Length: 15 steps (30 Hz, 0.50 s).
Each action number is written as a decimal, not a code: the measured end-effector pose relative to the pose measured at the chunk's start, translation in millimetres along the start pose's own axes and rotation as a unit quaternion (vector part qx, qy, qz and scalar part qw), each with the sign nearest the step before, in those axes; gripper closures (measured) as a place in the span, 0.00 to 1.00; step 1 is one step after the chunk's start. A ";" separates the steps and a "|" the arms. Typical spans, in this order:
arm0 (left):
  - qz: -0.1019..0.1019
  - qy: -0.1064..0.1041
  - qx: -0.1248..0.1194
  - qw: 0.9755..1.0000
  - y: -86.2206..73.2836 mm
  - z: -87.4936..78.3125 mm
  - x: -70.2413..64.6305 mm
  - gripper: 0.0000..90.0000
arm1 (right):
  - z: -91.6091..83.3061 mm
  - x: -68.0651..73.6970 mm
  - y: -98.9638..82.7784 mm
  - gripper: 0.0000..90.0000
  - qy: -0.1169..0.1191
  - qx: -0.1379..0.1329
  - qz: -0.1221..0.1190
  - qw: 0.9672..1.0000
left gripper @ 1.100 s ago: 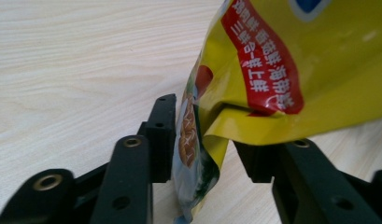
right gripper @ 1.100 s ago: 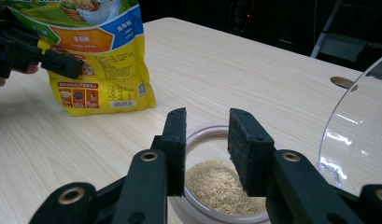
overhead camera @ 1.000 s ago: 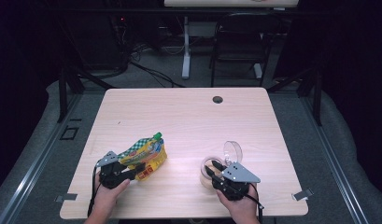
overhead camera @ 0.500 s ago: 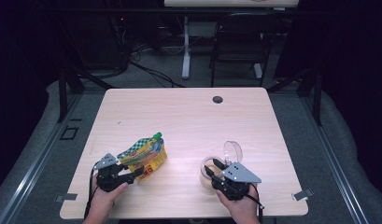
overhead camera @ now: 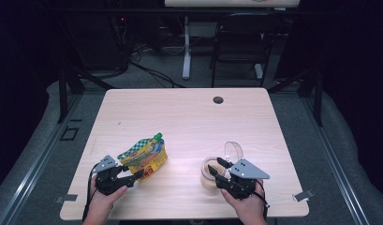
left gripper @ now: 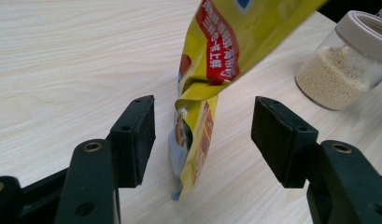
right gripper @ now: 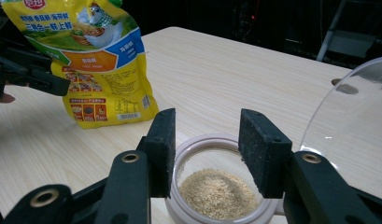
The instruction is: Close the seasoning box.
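1. Your pouch (overhead camera: 144, 157) is yellow with a green checked top and a green cap; the right gripper view shows a chicken picture, an orange band and a blue patch; the red strip in the left gripper view carries white characters too small to read.
2. It sits near the table's (overhead camera: 180, 117) front left, cap end pointing up and away from you, long axis slanting back to the right.
3. Your left gripper (overhead camera: 126, 176) has just been opening; the pouch's bottom edge stands between the wide jaws, untouched.
4. Your right gripper (overhead camera: 216, 168) has just been opening too; its jaws straddle the open jar (right gripper: 219, 191) of tan grains, pads clear of the rim.
5. The jar's clear lid (overhead camera: 232, 150) is cut off in the right gripper view.
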<state>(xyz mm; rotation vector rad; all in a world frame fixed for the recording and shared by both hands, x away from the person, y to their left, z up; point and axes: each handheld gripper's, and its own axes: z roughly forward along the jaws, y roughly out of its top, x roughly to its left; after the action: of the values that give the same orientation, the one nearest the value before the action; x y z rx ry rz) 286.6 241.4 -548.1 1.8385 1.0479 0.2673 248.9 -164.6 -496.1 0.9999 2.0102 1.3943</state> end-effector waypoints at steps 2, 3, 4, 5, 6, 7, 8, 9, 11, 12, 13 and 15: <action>0.003 0.001 0.002 1.000 -0.4 -2.5 -1.1 0.45 | -2.0 -2.1 2.7 0.62 0.000 0.004 0.005 1.000; 0.003 0.002 0.002 1.000 -0.6 -3.5 -1.5 0.45 | -2.8 -2.4 3.7 0.62 0.001 0.003 0.010 1.000; 0.005 0.001 0.001 1.000 -1.1 -4.5 -1.7 0.45 | -4.0 -3.2 4.8 0.62 0.000 0.005 0.008 1.000; 0.005 0.002 0.000 1.000 -1.5 -5.5 -2.1 0.45 | -5.0 -3.5 6.2 0.61 -0.001 0.005 0.008 1.000; 0.007 0.005 0.002 1.000 -1.8 -6.7 -2.3 0.45 | -6.1 -4.0 7.8 0.60 -0.001 0.006 0.007 1.000; 0.008 0.009 -0.001 1.000 -2.4 -6.9 -2.3 0.45 | -7.1 -4.4 9.5 0.60 -0.002 0.006 0.006 1.000; 0.008 0.011 -0.001 1.000 -2.8 -7.2 -2.3 0.45 | -8.5 -4.8 11.3 0.60 -0.004 0.007 0.007 1.000; 0.003 0.010 -0.001 1.000 -3.1 -7.4 -2.0 0.45 | -9.8 -5.4 13.3 0.58 -0.002 0.009 0.011 1.000; -0.009 0.006 -0.009 1.000 -3.6 -7.8 -1.7 0.46 | -14.0 -7.7 17.8 0.57 0.001 0.013 0.016 1.000; -0.009 0.007 -0.011 1.000 -3.2 -8.1 -2.2 0.46 | -15.9 -8.6 19.5 0.57 0.001 0.011 0.019 1.000; -0.006 0.008 -0.012 1.000 -2.8 -8.4 -2.8 0.46 | -17.8 -9.5 21.2 0.57 0.001 0.009 0.020 1.000; 0.007 0.014 -0.007 1.000 -2.2 -8.9 -4.2 0.46 | -22.0 -11.7 24.6 0.56 -0.005 0.001 0.021 1.000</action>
<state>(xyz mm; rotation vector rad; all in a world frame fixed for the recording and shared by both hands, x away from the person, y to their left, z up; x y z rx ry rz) 277.8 244.3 -544.3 1.8337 1.0504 0.3091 246.8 -181.3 -465.4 1.0537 1.9937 1.4070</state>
